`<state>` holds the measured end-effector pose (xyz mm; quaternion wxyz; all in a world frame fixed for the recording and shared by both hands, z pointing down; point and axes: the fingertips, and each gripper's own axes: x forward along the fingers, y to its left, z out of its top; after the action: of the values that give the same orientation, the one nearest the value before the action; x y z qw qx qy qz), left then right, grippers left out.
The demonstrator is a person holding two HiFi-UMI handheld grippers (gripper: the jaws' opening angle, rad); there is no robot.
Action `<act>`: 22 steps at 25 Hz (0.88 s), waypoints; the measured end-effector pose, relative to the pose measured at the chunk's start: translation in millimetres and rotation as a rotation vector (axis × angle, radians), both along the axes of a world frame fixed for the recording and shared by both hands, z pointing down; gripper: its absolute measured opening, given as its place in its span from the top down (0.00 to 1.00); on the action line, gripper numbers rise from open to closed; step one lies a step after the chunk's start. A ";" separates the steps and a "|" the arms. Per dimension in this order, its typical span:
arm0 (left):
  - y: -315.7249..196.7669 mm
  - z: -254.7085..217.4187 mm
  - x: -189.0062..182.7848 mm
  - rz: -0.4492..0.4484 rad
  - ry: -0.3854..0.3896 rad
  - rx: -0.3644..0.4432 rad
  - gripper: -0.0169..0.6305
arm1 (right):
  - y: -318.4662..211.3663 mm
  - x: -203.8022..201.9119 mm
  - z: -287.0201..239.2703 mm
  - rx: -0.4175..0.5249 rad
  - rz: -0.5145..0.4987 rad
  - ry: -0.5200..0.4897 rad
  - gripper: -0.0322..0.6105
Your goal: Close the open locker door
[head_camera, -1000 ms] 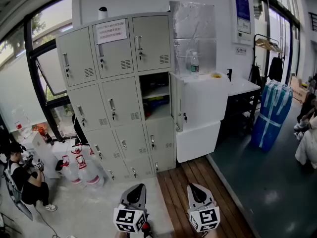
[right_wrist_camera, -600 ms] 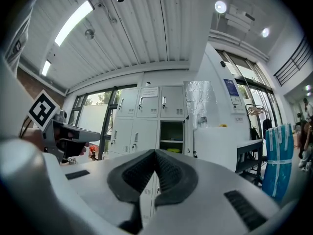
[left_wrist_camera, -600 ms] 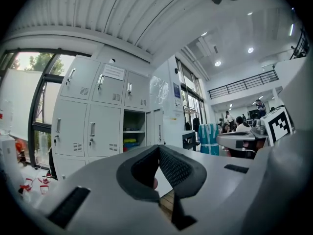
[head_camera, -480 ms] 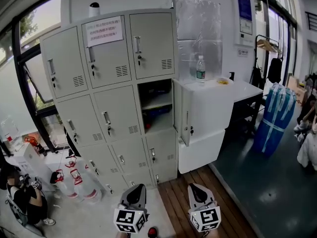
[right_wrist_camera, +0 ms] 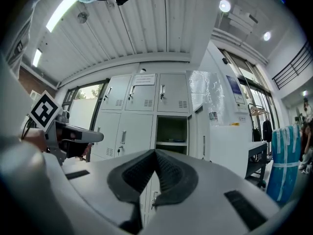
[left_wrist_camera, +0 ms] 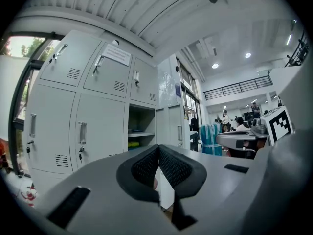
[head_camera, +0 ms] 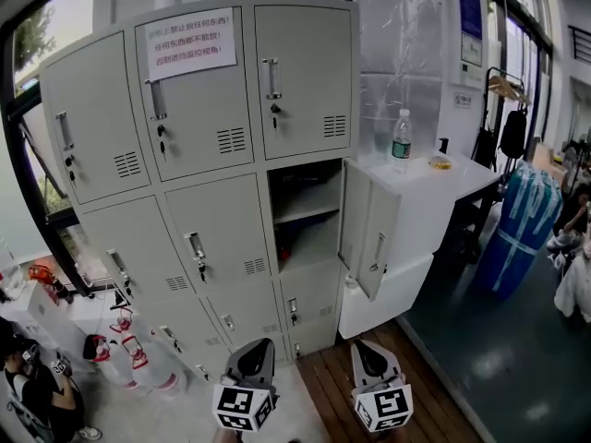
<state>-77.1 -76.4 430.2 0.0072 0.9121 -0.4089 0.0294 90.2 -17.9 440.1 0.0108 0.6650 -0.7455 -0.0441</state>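
A bank of grey lockers [head_camera: 199, 183] fills the head view. One compartment [head_camera: 305, 215] in the right column, middle row, stands open, with a shelf and some items inside. Its door [head_camera: 369, 238] is swung out to the right, handle facing me. Both grippers hang low in front of me, well short of the lockers: the left gripper [head_camera: 258, 349] and the right gripper [head_camera: 363, 349] are both shut and empty. The left gripper view shows the left gripper [left_wrist_camera: 158, 149] below the open compartment [left_wrist_camera: 141, 131]. The right gripper view shows the right gripper [right_wrist_camera: 155, 153] under the door [right_wrist_camera: 199, 131].
A white cabinet [head_camera: 434, 201] stands right of the lockers with a water bottle [head_camera: 400, 141] on top. A blue wrapped bundle [head_camera: 517, 220] leans further right. Water jugs [head_camera: 129, 358] and a seated person [head_camera: 37, 395] are at the lower left. A paper notice [head_camera: 189, 44] is taped to a top door.
The lockers have grown larger and nearer in the head view. Both grippers keep the same place at the bottom of the frame, still shut.
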 end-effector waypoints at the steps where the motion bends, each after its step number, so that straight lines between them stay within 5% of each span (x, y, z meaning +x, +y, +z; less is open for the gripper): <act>1: -12.0 2.0 -3.1 0.004 0.000 -0.004 0.94 | -11.4 -3.9 1.6 -0.003 0.003 0.001 0.92; 10: -85.5 9.9 -6.7 0.071 0.007 -0.026 0.94 | -72.9 -9.6 12.2 -0.040 0.070 -0.007 0.92; 22: -135.7 21.2 58.6 0.138 0.005 -0.044 0.94 | -111.4 58.7 11.7 -0.030 0.151 -0.002 0.92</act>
<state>-18.4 -212.1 451.4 0.0261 0.9378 -0.3443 0.0364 149.0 -129.3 451.7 0.0234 0.7193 -0.6936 -0.0312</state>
